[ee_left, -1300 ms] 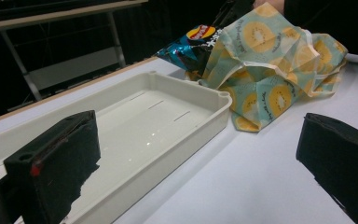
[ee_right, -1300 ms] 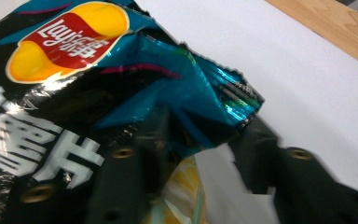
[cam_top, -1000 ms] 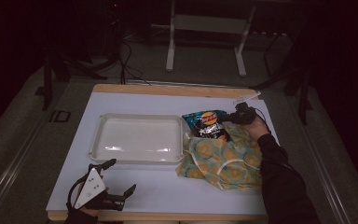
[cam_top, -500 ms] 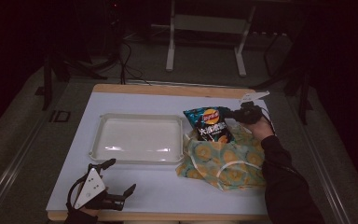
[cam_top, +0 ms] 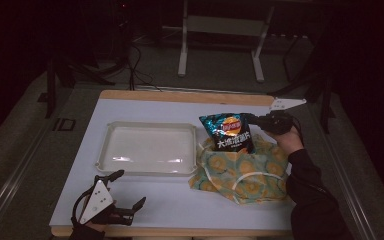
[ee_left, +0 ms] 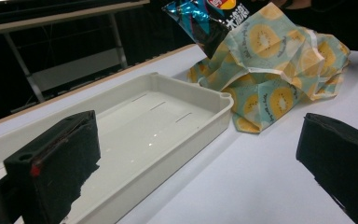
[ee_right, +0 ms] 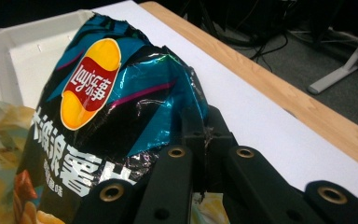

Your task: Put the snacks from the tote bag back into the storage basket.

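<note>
A blue and black bag of chips [cam_top: 227,132] hangs upright above the kiwi-print cloth bag [cam_top: 242,170], held by its right edge. My right gripper [cam_top: 256,121] is shut on that edge; in the right gripper view the jaws pinch the crinkled foil of the chips bag [ee_right: 121,116]. The cloth bag [ee_left: 279,70] lies crumpled on the white table right of a white tray [cam_top: 147,149]. My left gripper [cam_top: 130,192] rests open near the table's front left corner, its jaws wide apart and nothing between them. The tray [ee_left: 177,135] holds nothing.
The white table [cam_top: 180,210] has a wooden far edge [cam_top: 180,95]. Beyond it stand a metal frame's legs [cam_top: 182,45] and cables on the dark floor. Bare tabletop lies in front of the tray and the cloth bag.
My right gripper has lifted the chips bag up and a little back from the cloth bag, so the bag now stands more upright. The left gripper has not moved.
</note>
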